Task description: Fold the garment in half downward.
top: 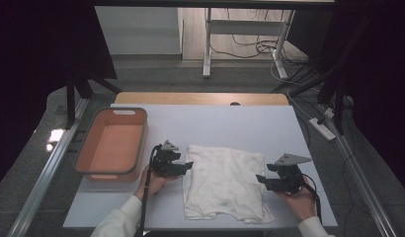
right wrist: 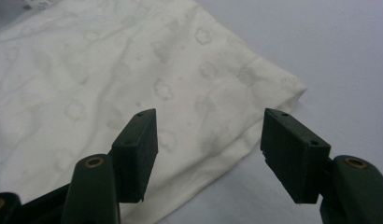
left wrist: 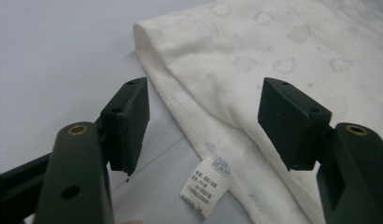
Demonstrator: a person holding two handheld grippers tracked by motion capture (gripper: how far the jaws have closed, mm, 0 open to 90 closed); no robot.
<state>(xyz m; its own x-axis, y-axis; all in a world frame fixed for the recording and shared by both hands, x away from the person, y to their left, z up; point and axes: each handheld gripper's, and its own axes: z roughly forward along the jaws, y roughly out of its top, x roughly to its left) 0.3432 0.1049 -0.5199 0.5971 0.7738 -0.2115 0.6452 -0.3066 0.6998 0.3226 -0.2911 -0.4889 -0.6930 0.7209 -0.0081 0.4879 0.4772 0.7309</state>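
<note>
White shirt flat, left claw and right claw gaping, empty, flanking it

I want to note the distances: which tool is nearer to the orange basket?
Left. The left tool is just right of the orange basket, at the white shirt's left edge; the right tool is at its right edge.

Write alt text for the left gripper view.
The left gripper holds its two black jaws open just above the hemmed edge of a white patterned garment lying on a pale table. A small printed care label sticks out from the hem between the jaws.
</note>
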